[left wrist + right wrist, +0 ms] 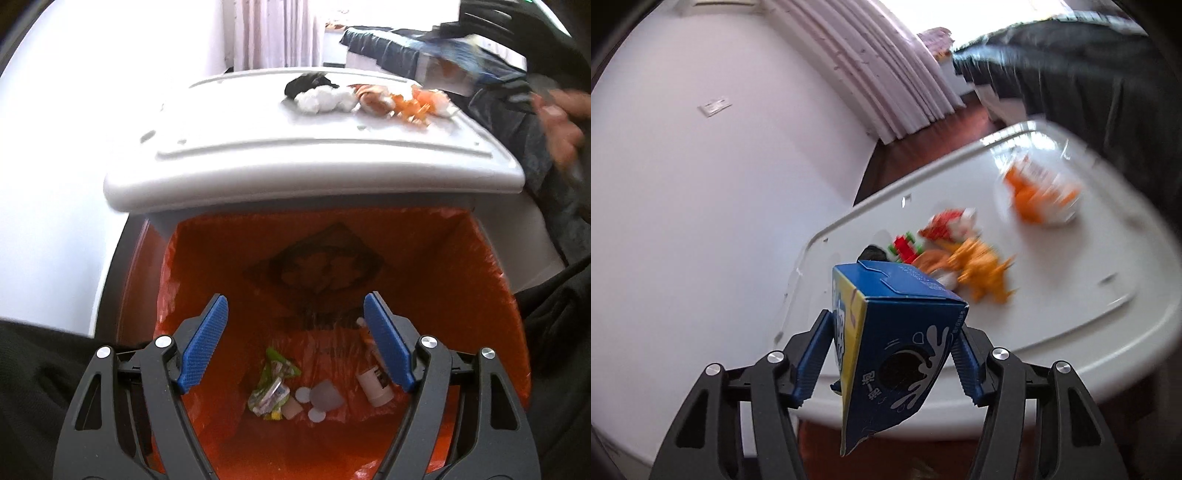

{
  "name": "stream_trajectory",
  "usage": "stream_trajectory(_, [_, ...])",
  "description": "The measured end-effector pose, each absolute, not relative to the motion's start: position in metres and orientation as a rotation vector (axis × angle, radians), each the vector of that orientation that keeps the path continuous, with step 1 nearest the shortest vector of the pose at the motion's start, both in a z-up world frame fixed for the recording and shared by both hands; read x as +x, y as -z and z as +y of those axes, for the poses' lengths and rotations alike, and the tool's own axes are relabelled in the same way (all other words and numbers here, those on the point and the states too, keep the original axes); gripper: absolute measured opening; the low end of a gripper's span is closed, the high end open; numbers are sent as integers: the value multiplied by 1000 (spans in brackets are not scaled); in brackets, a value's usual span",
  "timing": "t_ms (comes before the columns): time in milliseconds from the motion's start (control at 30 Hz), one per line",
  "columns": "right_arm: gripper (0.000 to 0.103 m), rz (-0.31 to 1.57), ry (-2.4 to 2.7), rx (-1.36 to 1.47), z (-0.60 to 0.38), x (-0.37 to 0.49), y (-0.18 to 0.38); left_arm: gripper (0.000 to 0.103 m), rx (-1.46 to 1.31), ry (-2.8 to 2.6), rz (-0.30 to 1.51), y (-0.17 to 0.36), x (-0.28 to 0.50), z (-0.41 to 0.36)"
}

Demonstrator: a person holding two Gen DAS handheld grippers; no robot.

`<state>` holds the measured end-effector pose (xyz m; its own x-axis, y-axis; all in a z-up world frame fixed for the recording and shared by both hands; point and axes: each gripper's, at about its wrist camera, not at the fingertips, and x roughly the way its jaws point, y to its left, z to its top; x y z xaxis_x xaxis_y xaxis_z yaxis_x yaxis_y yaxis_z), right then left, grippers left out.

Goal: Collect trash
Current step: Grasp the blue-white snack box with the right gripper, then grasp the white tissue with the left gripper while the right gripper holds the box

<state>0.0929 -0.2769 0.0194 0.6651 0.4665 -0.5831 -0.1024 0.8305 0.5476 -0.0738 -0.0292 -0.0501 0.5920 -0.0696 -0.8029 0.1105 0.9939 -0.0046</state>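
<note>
My left gripper (295, 299) stands open above a bin lined with an orange bag (480, 258), nothing between its blue pads. At the bag's bottom lie a green wrapper (273, 384), a white tube (373, 384) and pale round discs (317, 402). My right gripper (890, 328) is shut on a blue carton (897, 350), held in the air in front of the white table (1071, 314). On the table lie orange wrappers (982, 273), a red and white wrapper (949, 225), an orange and white packet (1041, 195) and, in the left wrist view, a white tissue wad (325, 99).
The white table (295, 147) edge overhangs the bin's far rim. A blurred hand (561, 122) and the blue carton (469, 55) show at the upper right. Behind stand a pale curtain (886, 74), a white wall and dark-draped furniture (1089, 74).
</note>
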Motion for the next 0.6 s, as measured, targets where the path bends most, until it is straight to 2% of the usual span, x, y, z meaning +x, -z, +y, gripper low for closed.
stream_trajectory(167, [62,713,-275,414,-325,56,-41,75,99,170,838,16,-40,-51])
stream_trajectory(367, [62,700,-236,555,-354,41,-26,75,258,294,745,-6,46,-78])
stream_trajectory(600, [63,678,-228,554,-362,49,-29,75,255,418,868,23,158,-72])
